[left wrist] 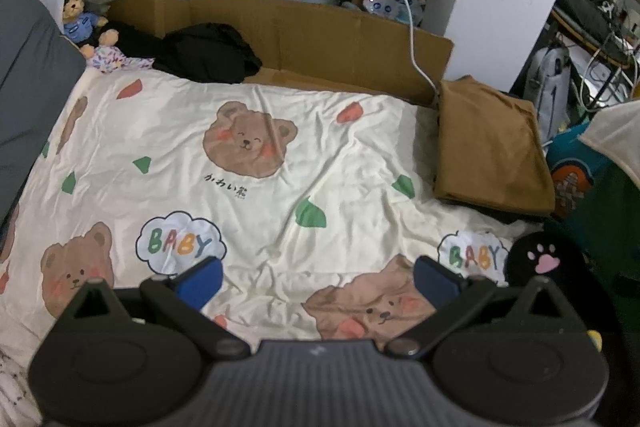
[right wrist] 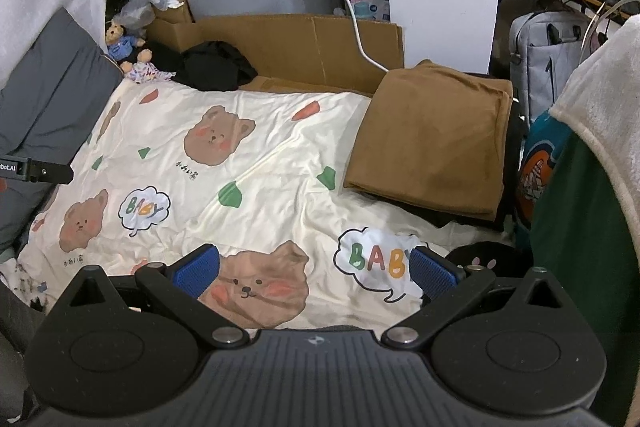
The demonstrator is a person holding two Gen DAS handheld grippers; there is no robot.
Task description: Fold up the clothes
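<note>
From the left wrist view, the left gripper hangs above the bear-print sheet with its jaws wide apart and nothing between them, a pose that fits either having let go of cloth or getting ready to reach for some. The brown garment lies folded into a flat rectangle at the sheet's right edge, probably parked there to keep the middle free; something dark shows under its near edge, though I cannot tell what. A black garment sits crumpled at the far edge against the cardboard, with a teddy bear off in the far left corner. The wide middle of the sheet lies bare, wrinkled but flat, which gives plenty of room for spreading cloth. From the right wrist view, the right gripper likewise has its jaws spread with nothing held, over the near part of the sheet. Here the brown garment shows tidy straight edges and squared corners, so it already lies as folding would leave it. The black garment is an unfolded heap, well apart from both grippers. On the right, a green and cream cloth crowds the sheet's edge, and a grey pillow bounds the left.
</note>
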